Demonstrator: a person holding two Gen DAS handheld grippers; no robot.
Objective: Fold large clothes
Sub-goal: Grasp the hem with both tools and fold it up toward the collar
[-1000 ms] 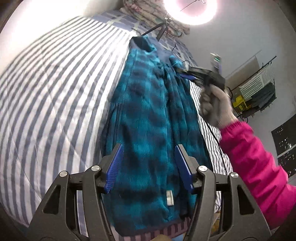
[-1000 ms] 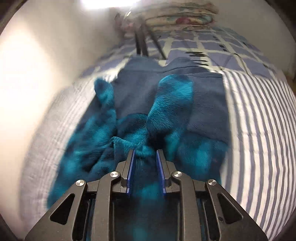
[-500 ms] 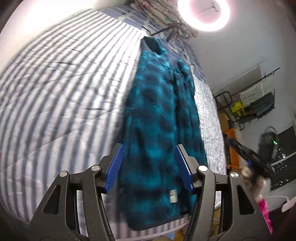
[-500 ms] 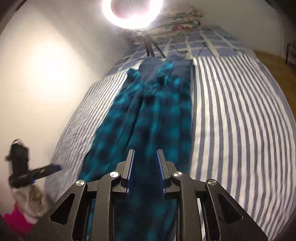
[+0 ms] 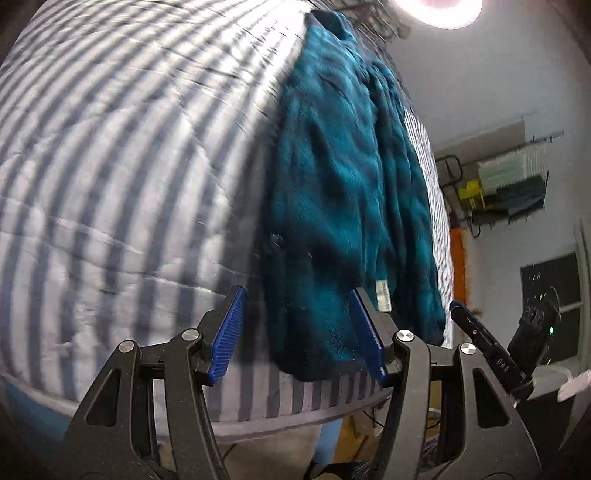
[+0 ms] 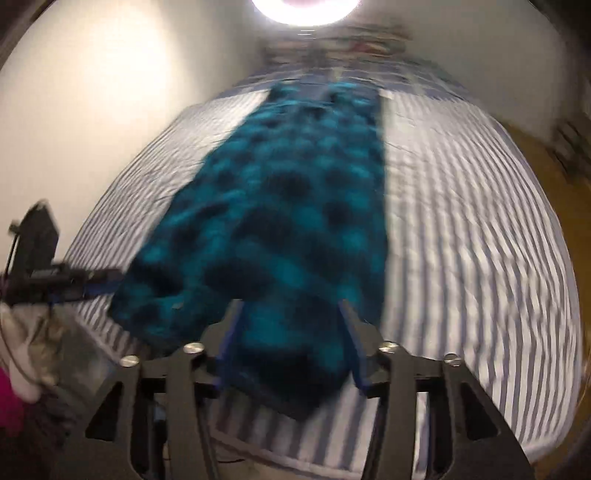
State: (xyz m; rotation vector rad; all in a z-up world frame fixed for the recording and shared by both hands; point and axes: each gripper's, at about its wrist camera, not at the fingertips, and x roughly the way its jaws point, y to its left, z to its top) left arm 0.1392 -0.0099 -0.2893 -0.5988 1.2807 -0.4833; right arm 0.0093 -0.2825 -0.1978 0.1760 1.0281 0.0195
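2 hand-held grippers, left (image 5: 297, 334) and right (image 6: 290, 341), both released, over motion-blurred teal fleece (image 6: 288, 206).

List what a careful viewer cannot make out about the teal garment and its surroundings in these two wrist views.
- Teal fleece garment: the right wrist view is motion-blurred, so its seams and folds are unreadable.
- Garment label: too small to read in the left wrist view.
- The garment's near hem: partly hidden behind the left gripper and its fingers.
- Pile at the bed's head: blurred and cut off by the ring light's glare.
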